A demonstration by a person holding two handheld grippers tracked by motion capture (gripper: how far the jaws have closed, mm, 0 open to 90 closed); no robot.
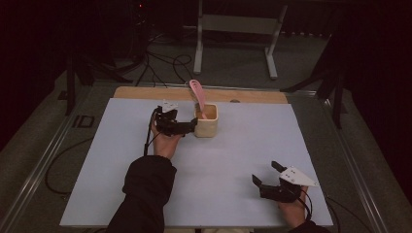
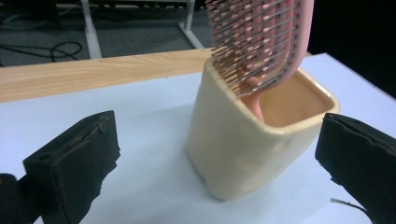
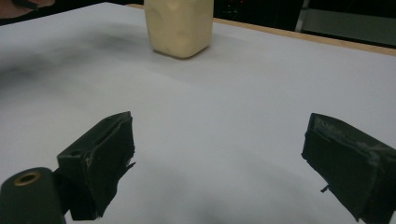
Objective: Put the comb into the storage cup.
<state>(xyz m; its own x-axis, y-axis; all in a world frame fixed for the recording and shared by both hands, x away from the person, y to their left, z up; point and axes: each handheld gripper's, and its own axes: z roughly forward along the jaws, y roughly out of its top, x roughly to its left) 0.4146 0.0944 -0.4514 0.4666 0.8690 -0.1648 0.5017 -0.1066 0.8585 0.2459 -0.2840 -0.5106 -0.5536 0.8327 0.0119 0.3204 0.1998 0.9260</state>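
Cup [image 1: 206, 121] — cream, squarish, upright — stands on the white sheet of the worktop [image 1: 145, 194], near the far edge and about midway along it. A pink hairbrush [image 1: 197, 94] stands in it, handle down inside, bristled head sticking up above the rim and leaning toward the far-left side. In the left gripper view the bristles [image 2: 243, 42] hang over the cup's near rim.

Left tongs [image 1: 193, 125] sit just beside the cup's left wall, spread wide; in their own view the cup [image 2: 243, 140] lies between the two black pads [image 2: 74, 163] without either one pressing on it — there is white sheet visible on both sides. The hand [image 1: 166, 143] behind them rests on the sheet.

Right tongs [image 1: 265, 174] are well apart from the cup, near the worktop's near-right corner, jaws wide with nothing between them; their view looks across bare sheet to the cup [image 3: 178, 25] beyond.
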